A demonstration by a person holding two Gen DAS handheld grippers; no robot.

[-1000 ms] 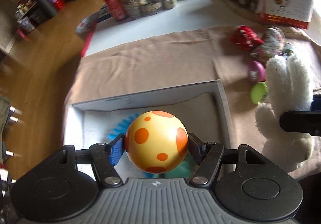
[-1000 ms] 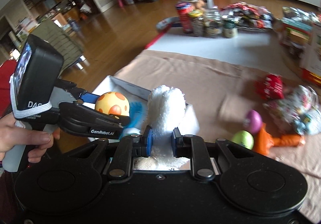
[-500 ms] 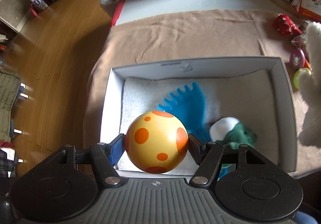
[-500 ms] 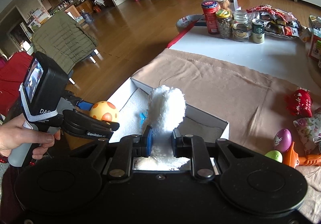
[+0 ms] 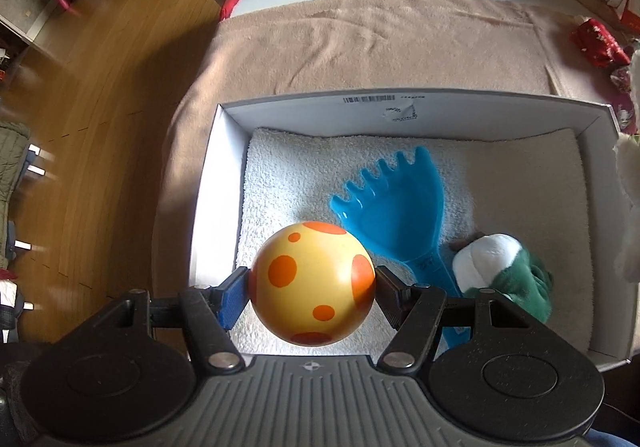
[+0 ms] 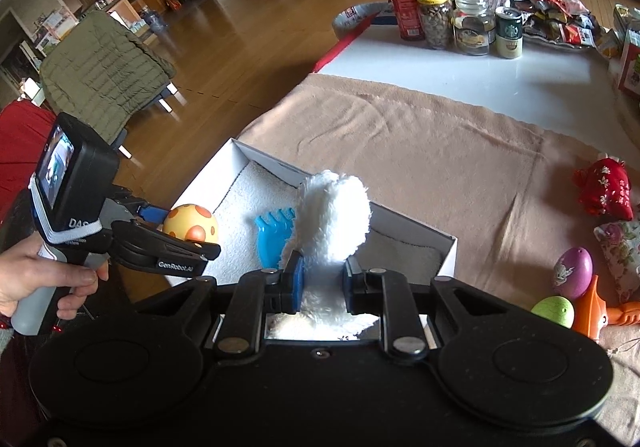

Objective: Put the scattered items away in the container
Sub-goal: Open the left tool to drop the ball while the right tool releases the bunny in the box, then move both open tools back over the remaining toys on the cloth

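Observation:
My left gripper is shut on a yellow ball with orange spots, held above the near left part of the white box. Inside the box lie a blue toy rake and a green and white plush on a white towel. My right gripper is shut on a white fluffy plush toy, held over the box's near side. The right wrist view also shows the left gripper with the ball, gripped by a hand.
On the tan cloth to the right lie a red pouch, a floral pouch, a purple egg, a green egg and an orange toy. Jars and cans stand at the table's far end. Wooden floor lies left.
Both grippers have moved left and lower over the box with their loads. The box's inside, with the rake and green plush, has come fully into the left wrist view.

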